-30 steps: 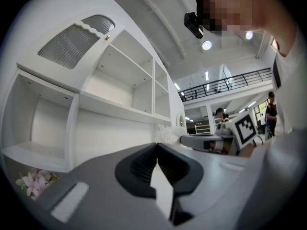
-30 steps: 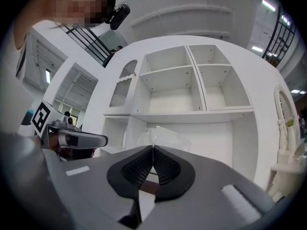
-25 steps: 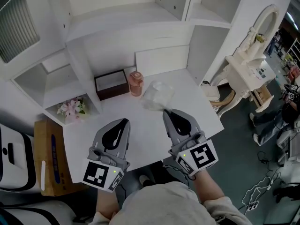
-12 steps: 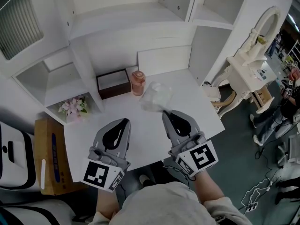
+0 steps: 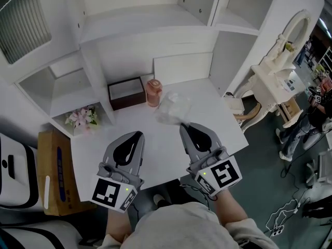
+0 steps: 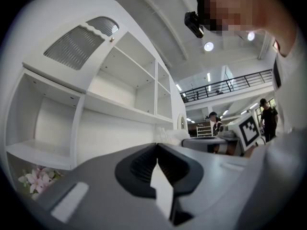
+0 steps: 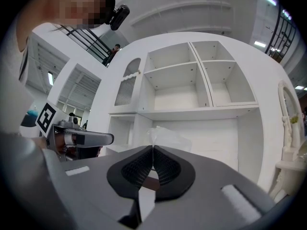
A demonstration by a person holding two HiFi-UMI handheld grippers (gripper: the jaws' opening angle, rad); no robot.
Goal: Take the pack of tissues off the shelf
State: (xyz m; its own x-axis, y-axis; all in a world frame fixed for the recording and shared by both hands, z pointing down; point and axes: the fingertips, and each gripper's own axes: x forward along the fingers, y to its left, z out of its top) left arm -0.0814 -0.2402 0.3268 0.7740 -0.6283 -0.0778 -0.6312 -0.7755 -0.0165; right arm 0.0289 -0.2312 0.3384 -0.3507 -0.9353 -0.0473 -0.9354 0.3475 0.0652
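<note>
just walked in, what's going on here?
A person holds a gripper in each hand over a white desk. The right gripper is shut, apparently pinching the wrapper edge of the tissue pack. The pack is off the shelf, over the desk next to a pink cup. The left gripper is shut and empty, held level alongside.

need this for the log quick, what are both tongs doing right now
left tongs: closed, empty
right tongs: closed, seemingly pinching the edge of the tissues
</note>
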